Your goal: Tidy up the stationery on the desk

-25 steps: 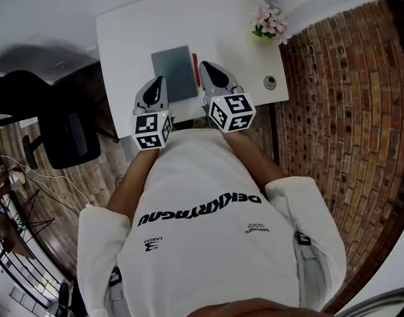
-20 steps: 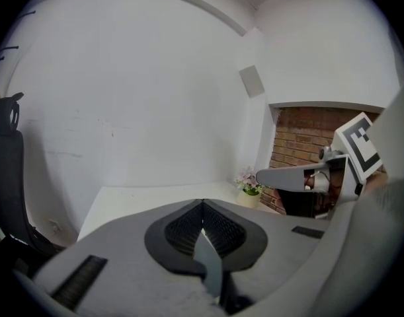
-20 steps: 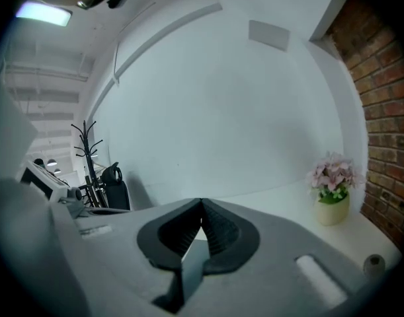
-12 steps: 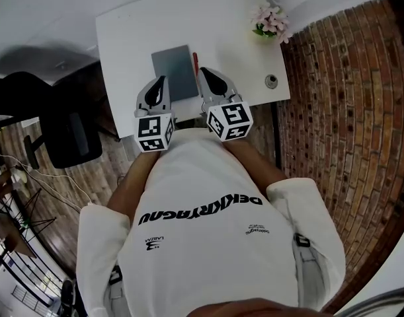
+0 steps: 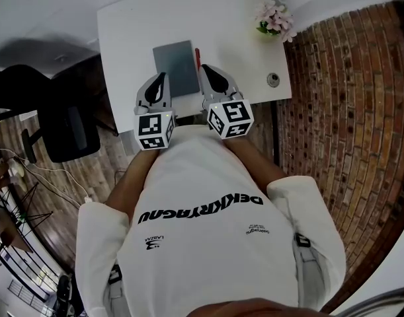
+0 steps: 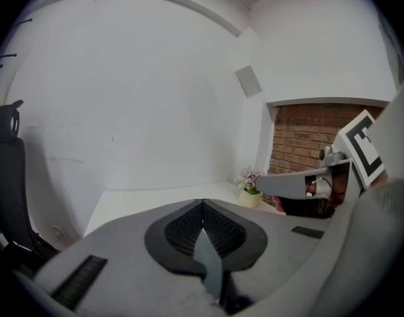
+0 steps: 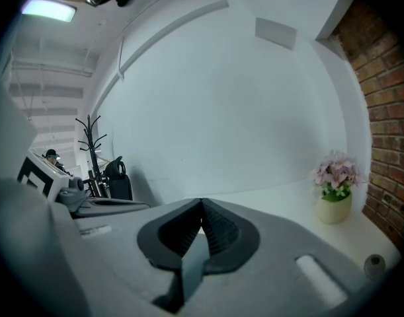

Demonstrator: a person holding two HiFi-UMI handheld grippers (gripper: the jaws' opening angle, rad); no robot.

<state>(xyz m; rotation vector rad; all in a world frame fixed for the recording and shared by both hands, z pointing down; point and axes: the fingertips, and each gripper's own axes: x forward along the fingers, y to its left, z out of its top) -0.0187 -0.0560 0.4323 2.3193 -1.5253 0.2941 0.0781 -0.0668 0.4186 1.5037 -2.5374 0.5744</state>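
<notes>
- The left gripper [image 5: 161, 79] and the right gripper [image 5: 205, 69] sit side by side at the centre of the head view, over the near edge of the white desk [image 5: 129, 32]. In each gripper's own view the jaws are pressed together with nothing between them
- The stationery lies just above them in the frame. A flat grey notebook [image 5: 175, 68] sits in the upper middle, and a red pen [image 5: 197, 59] lies along its right edge, just beside it; whether the two touch I cannot tell
- The red pen looks light, stiff and smooth, so it is likely to roll or slip. It is best pinched across the middle of its barrel
- The grey notebook looks thin, lies flush on the top, and probably flexes a little. A grip needs an edge, perhaps the near one slid out past the desk's lip
- A pot of pink flowers [image 5: 274, 20] at the upper right and a small round fitting [image 5: 273, 79] below it stand well apart from the stationery
</notes>
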